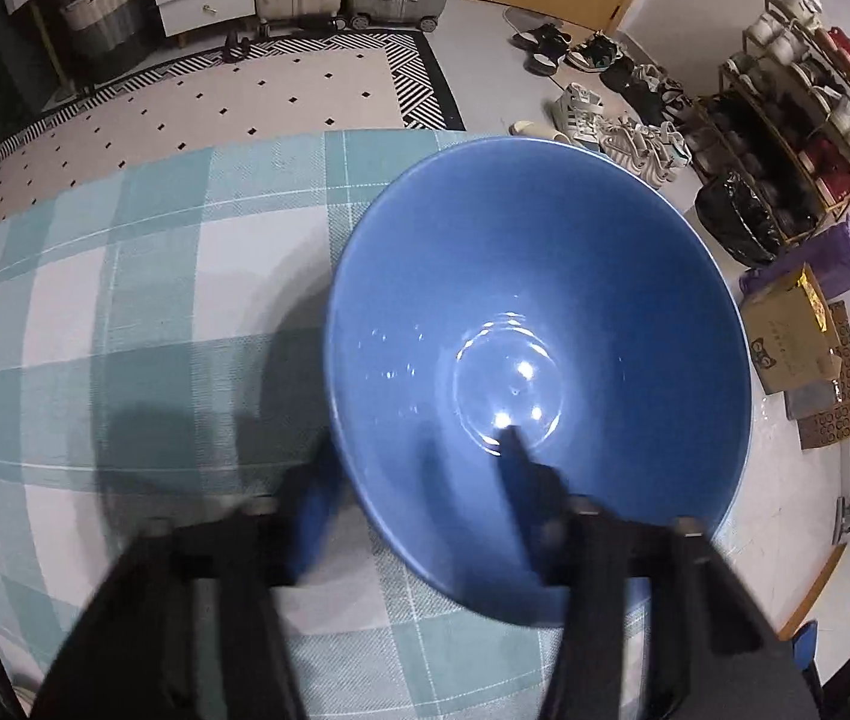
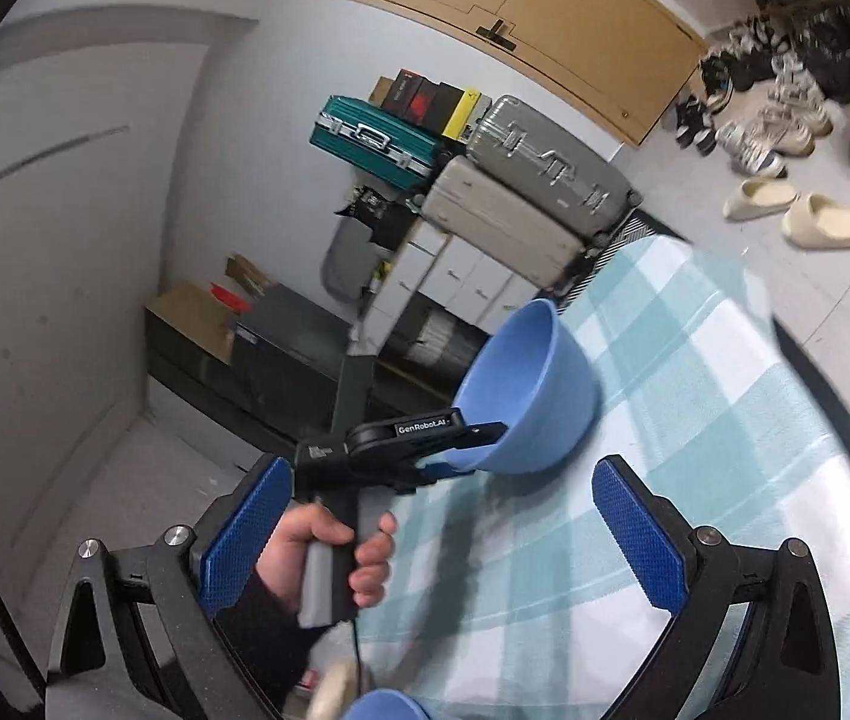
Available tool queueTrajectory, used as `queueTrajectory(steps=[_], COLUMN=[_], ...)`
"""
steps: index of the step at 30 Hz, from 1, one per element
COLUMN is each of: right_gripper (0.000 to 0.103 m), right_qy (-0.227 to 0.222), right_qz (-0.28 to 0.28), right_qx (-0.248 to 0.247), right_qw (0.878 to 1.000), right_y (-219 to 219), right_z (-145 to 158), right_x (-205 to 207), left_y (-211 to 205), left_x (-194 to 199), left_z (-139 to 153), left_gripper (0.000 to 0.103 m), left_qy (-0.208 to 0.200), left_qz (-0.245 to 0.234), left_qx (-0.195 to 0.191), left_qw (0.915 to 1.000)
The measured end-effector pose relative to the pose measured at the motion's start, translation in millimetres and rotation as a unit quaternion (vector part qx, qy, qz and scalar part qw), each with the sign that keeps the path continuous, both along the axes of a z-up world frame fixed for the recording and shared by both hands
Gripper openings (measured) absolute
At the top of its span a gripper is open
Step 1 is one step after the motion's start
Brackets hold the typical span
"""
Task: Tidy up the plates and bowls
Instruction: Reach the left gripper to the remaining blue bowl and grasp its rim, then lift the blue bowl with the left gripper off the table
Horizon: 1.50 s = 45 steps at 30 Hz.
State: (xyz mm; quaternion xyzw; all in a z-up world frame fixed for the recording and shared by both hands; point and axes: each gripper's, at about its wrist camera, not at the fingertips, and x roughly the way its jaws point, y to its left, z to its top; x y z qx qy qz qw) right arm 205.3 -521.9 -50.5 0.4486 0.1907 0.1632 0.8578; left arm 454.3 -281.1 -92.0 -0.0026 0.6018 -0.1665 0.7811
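Two tongs in play. Left tongs (image 1: 419, 468) straddle the near rim of the blue bowl (image 1: 536, 324), one finger inside by the base ring, the other outside the wall; whether the pads bite yet I cannot tell from my own blurred view, though from the right-hand view they look clamped on the rim (image 2: 473, 450). Right tongs (image 2: 443, 534) stand wide apart, holding nothing. A second blue rim (image 2: 380, 708) shows at the bottom of the right-hand view, too cropped to name.

Step in hand, as I judge it: secure the rim grip. Seat the pads deep and squeeze before lifting; a glazed wall could slip.

Bowl sits near the right edge of the checked surface (image 1: 125, 300), so I would carry inward. Leftward the cloth lies open. Beyond: patterned rug (image 1: 245, 96), shoes (image 1: 605, 126), suitcases (image 2: 533, 180).
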Motion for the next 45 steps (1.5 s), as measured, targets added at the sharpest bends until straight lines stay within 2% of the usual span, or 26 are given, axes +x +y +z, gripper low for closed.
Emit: queueTrajectory(steps=[3, 8, 20, 28, 33, 39, 45], right_gripper=[0.102, 0.102, 0.102, 0.102, 0.102, 0.102, 0.102], right_qy=[0.004, -0.001, 0.003, 0.038, 0.055, 0.081, 0.083], right_qz=[-0.001, -0.002, -0.003, -0.034, -0.062, -0.06, -0.066], right_qx=[-0.016, -0.018, -0.038, -0.078, -0.128, -0.141, -0.151], right_qw=[1.0, 1.0, 0.999, 0.996, 0.988, 0.985, 0.983], right_y=[4, 6, 19, 28, 42, 58, 70], right_z=[6, 12, 22, 31, 44, 52, 62], right_x=[-6, -15, -23, -28, -38, -43, -58], left_y=[3, 17, 32, 56, 71, 78, 90], left_x=[-1, 1, -16, -35, -57, -91, -118], left_z=[-4, -10, -8, -4, -4, -2, -1], left_gripper=[0.016, 0.007, 0.007, 0.007, 0.007, 0.007, 0.007], left_qy=[0.002, 0.015, 0.039, 0.04, 0.051, 0.054, 0.053], left_qz=[0.006, 0.015, 0.001, -0.01, -0.025, -0.05, -0.056], left_qx=[-0.017, -0.031, -0.017, 0.008, 0.014, 0.024, 0.021], left_qw=[0.9998, 0.9993, 0.9991, 0.9991, 0.9983, 0.997, 0.9968])
